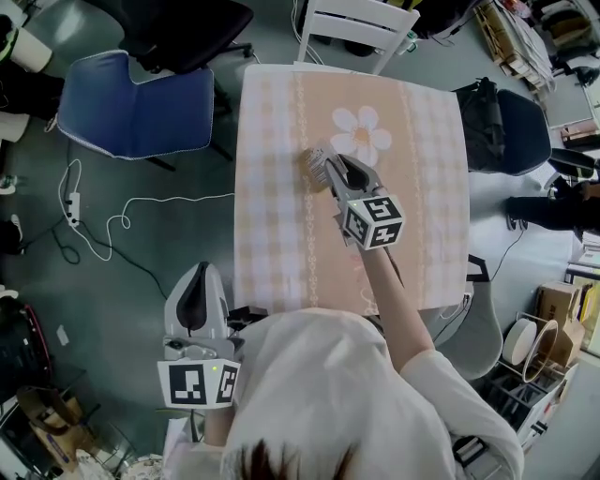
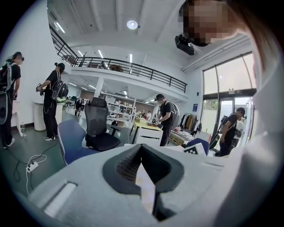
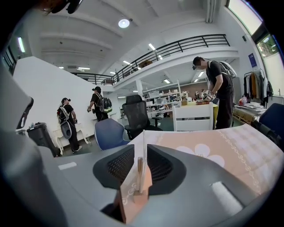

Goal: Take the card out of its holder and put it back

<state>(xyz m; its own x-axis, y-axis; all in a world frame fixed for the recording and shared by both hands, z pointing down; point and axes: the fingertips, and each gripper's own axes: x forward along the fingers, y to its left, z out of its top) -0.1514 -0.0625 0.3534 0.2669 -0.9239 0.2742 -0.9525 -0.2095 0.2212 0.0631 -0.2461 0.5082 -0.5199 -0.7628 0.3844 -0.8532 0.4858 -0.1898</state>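
Observation:
A thin pale card (image 3: 143,141) stands edge-on in a small wooden holder (image 3: 140,175) on the peach checked tablecloth (image 1: 272,234). In the head view the holder (image 1: 315,166) sits near the table's middle, left of a white flower print (image 1: 361,133). My right gripper (image 1: 328,171) reaches it from the near side. In the right gripper view, my right gripper (image 3: 143,153) is open; its ribbed pads (image 3: 120,165) flank the card with a small gap each side. My left gripper (image 1: 194,286) hangs off the table's left edge, close to the person's body. It is shut and holds nothing (image 2: 141,148).
A blue chair (image 1: 141,108) stands left of the table, a white chair (image 1: 361,23) at its far side, and a dark chair with a bag (image 1: 511,127) on the right. A white cable and power strip (image 1: 94,225) lie on the floor. Several people stand in the room behind.

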